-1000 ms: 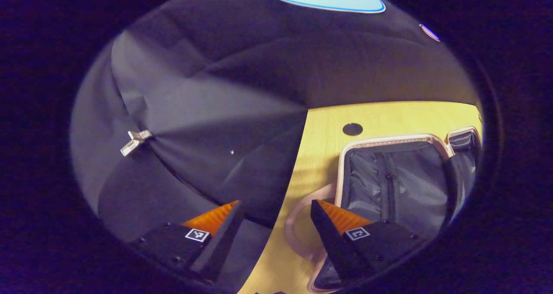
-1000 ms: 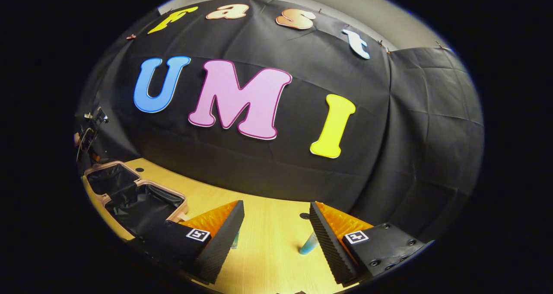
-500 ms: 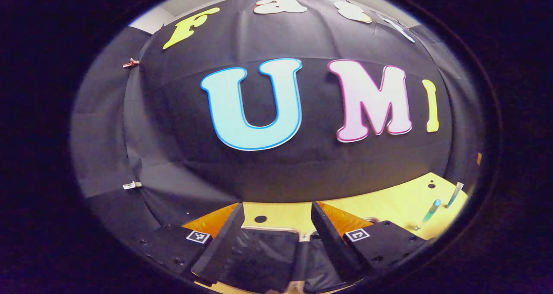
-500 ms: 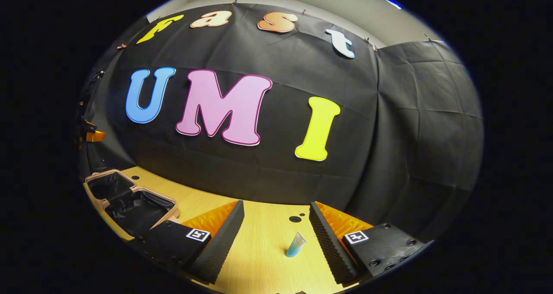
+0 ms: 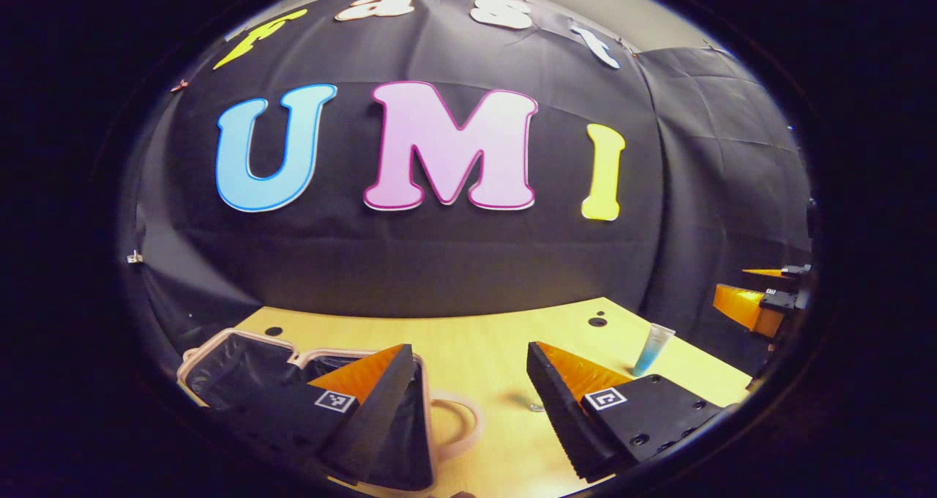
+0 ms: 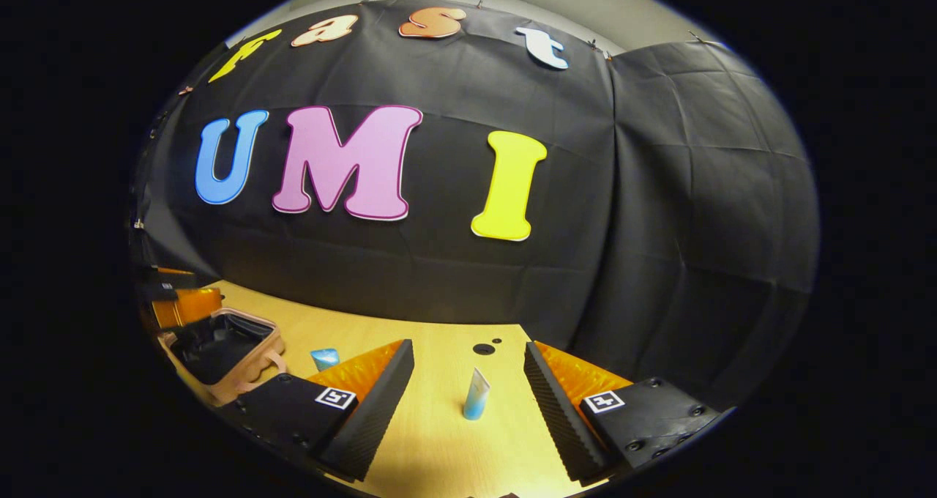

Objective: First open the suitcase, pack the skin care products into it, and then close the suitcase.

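Observation:
The suitcase (image 5: 219, 362) lies open on the wooden table, pink-rimmed with black lining, its handle loop (image 5: 463, 426) sticking out toward me. My left gripper (image 5: 468, 370) is open and empty, hovering over the suitcase's right edge. A blue-and-white tube (image 6: 476, 395) stands upright on the table, just ahead of my right gripper (image 6: 468, 370), which is open with the tube centred in its gap and untouched. A second small blue tube (image 6: 324, 357) sits beside the suitcase (image 6: 219, 344), partly hidden by a finger. The standing tube (image 5: 651, 348) also appears right of my left gripper.
The black cloth wall closes off the back and right of the table (image 6: 439, 447). Small round holes (image 6: 483, 348) mark the tabletop near the back. The right gripper (image 5: 732, 282) shows at the far right edge, the left gripper (image 6: 176, 300) behind the suitcase.
The left gripper view has swung from looking down into the suitcase to facing the wall. The right gripper has turned, bringing the standing tube to the middle of its gap.

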A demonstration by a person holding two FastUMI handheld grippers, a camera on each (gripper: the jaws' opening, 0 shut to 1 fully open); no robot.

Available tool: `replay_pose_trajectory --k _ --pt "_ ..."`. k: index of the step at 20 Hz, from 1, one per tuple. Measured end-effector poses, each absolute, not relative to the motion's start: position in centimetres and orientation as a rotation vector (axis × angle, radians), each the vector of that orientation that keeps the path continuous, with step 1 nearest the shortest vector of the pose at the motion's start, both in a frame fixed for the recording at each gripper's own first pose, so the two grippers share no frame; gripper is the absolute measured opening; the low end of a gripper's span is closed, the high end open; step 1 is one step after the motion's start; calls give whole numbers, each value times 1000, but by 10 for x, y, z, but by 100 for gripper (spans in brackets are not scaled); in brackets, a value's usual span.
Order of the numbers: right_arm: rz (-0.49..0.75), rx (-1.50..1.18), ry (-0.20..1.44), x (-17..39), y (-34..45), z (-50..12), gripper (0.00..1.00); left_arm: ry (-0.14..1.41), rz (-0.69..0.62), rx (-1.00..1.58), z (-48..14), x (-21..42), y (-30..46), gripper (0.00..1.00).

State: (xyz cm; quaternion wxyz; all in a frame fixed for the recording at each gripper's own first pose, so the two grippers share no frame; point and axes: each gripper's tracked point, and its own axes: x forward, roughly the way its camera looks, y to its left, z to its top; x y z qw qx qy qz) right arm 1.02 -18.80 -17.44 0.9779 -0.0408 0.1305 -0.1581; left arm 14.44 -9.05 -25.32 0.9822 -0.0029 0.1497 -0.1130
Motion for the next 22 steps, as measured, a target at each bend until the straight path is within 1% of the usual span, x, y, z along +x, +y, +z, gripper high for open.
replay_pose_trajectory --k 3,6,10,15,17,19,20,22 --pt "-323 -77 280 9 -201 -194 96 365 -306 -14 -300 147 -142 98" --pt "-319 -72 298 11 -209 -214 96 421 -357 4 -343 159 -171 98" --pt "-280 0 337 14 -207 -246 97 494 -329 17 -394 194 -190 98" --pt "-246 32 453 20 -204 -306 97 526 -342 50 -425 218 -208 98" --pt "-244 29 482 27 -206 -323 97 530 -342 55 -431 224 -213 95" --pt "-251 37 502 36 -211 -337 97 544 -340 46 -436 225 -217 86" --pt "-253 48 507 41 -212 -342 97 552 -337 48 -440 225 -217 75" --pt "-264 60 511 50 -217 -352 97 559 -320 64 -444 226 -212 64"
